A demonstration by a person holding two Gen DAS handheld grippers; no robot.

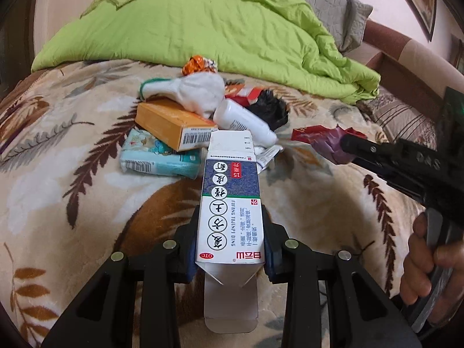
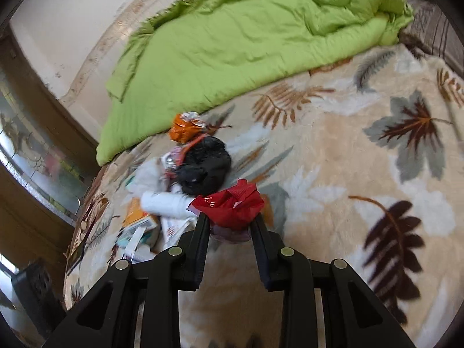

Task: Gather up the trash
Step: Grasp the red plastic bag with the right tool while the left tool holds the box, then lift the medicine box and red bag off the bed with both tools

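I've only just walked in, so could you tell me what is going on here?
A person is collecting trash off a bed with two handheld grippers. The left gripper grips a blue-and-white medicine box; the right gripper is clamped on a crumpled red wrapper. The trash pile lies on the leaf-patterned blanket.

Bed under a beige plush blanket [image 1: 58, 145] with brown and grey leaf print. Rumpled lime-green quilt [image 1: 203, 34] across its far part. Nearer, heaped: orange cardboard box [image 1: 174, 124], teal tissue pack [image 1: 156, 159], white plastic bottle [image 1: 243, 121], crumpled black bag [image 1: 269, 110].
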